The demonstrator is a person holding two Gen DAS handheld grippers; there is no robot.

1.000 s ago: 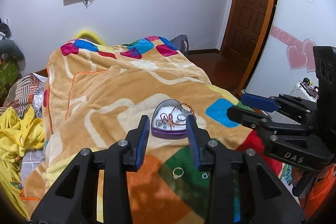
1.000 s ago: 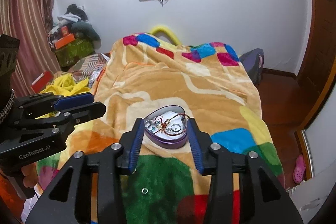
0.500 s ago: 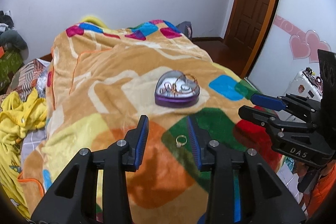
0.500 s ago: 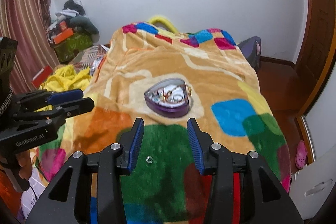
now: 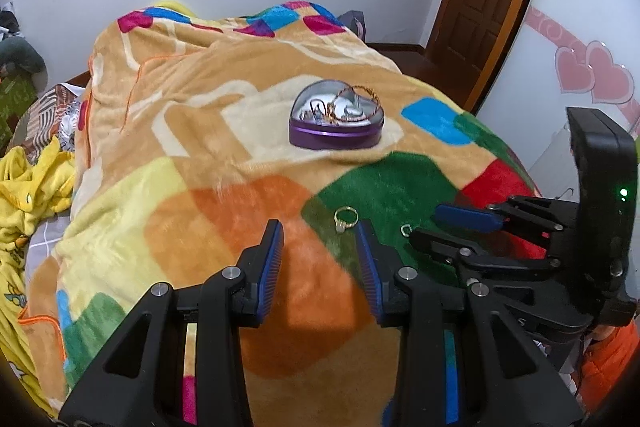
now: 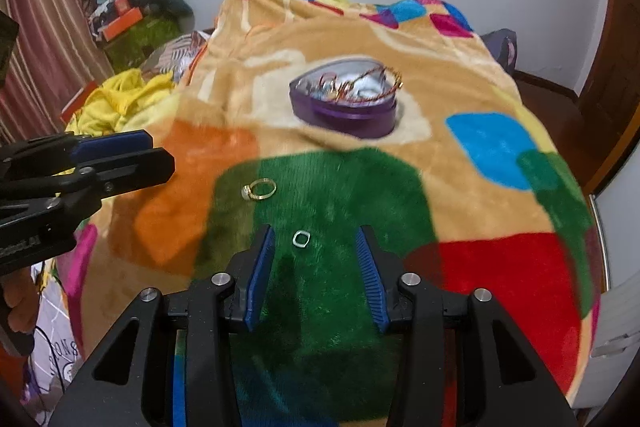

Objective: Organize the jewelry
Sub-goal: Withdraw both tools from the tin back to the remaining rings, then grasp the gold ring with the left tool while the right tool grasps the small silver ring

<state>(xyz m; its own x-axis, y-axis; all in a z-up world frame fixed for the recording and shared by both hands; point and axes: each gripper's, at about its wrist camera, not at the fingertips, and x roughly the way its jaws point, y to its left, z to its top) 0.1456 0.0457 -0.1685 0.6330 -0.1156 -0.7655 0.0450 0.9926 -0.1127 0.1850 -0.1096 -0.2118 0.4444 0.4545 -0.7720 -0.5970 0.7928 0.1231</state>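
Tongs, right: jaws stand wide apart and hold nothing; they hang low over the green patch of the blanket, which covers the bed
Tongs, left: also wide open and empty, above the border between the orange and the green patch
Silver ring: small and pale, it lies flat on the green pile just ahead of the right tongs, nearer to the left finger than to the right one
Gold ring: it lies on the green patch just ahead of the left tongs, close to their right finger; it carries a small pale stone
Heart box: purple, open, farther up the bed on a cream patch, well apart from both rings; a twisted bracelet and other pieces lie inside, and the bracelet reaches over the rim
Risk, grasp: both rings are thin and lie flat in soft pile, so I judge closing fingers could press a ring into the fibres or flick it away
Risk, aim: neither ring sits centred between its fingers, so one pad may touch first and push the ring sideways
Risk, crowding: the two tongs work near each other and could collide
Risk, drop-off: the bracelet over the rim could catch a finger and tip the light box on the soft blanket
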